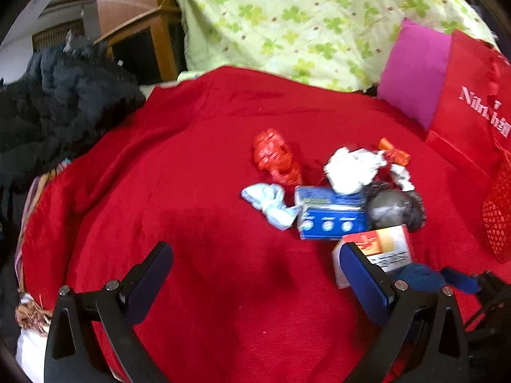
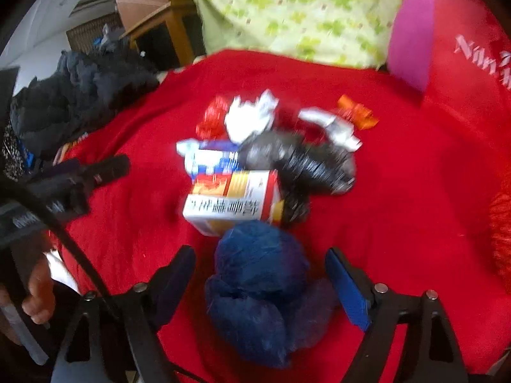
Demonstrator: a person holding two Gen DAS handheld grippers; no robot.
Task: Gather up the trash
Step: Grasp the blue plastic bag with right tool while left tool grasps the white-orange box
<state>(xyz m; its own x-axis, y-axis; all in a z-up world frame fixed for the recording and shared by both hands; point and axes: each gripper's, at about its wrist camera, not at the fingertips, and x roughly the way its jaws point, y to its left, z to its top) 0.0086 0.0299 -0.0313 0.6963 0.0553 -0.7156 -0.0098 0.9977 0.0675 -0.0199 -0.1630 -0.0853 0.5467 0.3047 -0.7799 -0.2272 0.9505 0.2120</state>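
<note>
We list a red blanket [image 1: 191,175], matt napped cloth; a green clover-print sheet [image 1: 303,25], thin cotton-like cloth; a magenta cushion [image 1: 415,73], smooth fabric; a red bag [image 1: 472,102], smooth with a faint sheen; dark clothing [image 1: 57,102], fuzzy; a cabinet [image 1: 134,6], varnished wood. Among the trash we note a red wrapper [image 1: 276,156], crinkled glossy foil; white crumpled paper [image 1: 351,169]; a blue box [image 1: 332,217] and white-and-red box [image 2: 233,201], printed card; a black bag [image 2: 306,162], shiny crinkled plastic; a dark blue bundle [image 2: 262,287], matt.
</note>
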